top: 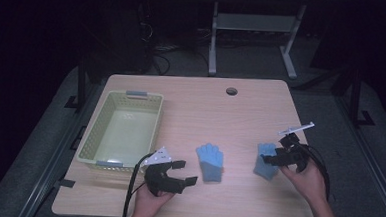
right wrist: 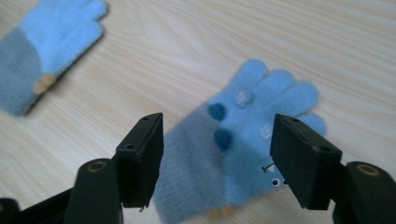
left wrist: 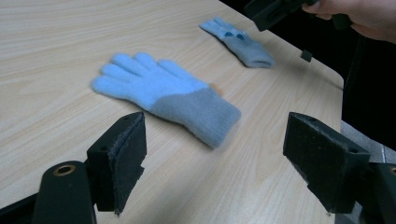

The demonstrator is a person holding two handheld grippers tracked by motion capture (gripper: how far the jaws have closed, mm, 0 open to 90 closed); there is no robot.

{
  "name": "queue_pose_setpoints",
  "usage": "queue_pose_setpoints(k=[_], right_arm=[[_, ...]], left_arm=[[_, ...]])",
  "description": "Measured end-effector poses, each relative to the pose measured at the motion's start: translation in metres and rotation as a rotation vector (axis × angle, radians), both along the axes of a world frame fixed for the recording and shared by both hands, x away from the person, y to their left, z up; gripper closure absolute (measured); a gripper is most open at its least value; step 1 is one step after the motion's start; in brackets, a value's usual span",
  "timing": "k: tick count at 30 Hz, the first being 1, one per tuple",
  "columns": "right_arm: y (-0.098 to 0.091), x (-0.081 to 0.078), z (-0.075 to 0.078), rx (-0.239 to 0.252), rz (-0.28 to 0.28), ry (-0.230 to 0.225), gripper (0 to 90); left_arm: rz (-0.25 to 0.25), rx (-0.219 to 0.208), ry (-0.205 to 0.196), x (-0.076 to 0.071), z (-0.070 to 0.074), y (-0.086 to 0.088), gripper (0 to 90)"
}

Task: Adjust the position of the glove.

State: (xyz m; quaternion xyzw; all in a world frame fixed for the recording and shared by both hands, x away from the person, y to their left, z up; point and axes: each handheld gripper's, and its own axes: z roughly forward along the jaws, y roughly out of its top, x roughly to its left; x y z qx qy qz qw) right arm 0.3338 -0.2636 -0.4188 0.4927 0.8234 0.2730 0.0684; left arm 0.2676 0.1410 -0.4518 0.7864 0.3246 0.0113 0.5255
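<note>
Black jaws on the right gripper (right wrist: 217, 158) stand wide apart with nothing between their pads, poised over a blue glove (right wrist: 243, 144) that lies flat on the wooden tabletop (right wrist: 196, 56). That glove has a grey cuff, light blue fingers and a couple of dark blue dots near its middle. From above, the right gripper (top: 277, 156) sits at the glove's (top: 264, 161) edge nearest the person, held in the right hand (top: 305, 177).

The left gripper (left wrist: 215, 158) also has its jaws spread wide and empty, a little short of a second blue glove (left wrist: 163, 98), which lies flat with its grey cuff toward the jaws and its fingers pointing away. In the high view this second glove (top: 210, 161) lies just to the left of the first one, apart from it, and the left gripper (top: 183, 172) is just left of that, held by the left hand (top: 151, 199).

A pale yellow-green basket (top: 95, 133) stands further left of the gloves, near the tabletop's (top: 220, 115) left edge. A round hole (top: 231, 91) is at the far side of the tabletop, beyond the gloves.
</note>
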Motion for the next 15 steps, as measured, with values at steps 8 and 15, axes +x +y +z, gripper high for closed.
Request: queue_pose_setpoints(k=[8,15], right_arm=[[0.001,0.008,-0.01,-0.047,-0.009,0.066,43.1],[0.004,0.012,-0.019,-0.087,-0.004,0.111,53.5]], left_arm=[[0.003,-0.011,0.003,0.0,0.001,0.001,21.8],[-0.007,-0.004,0.009,0.001,0.0,0.0,21.8]])
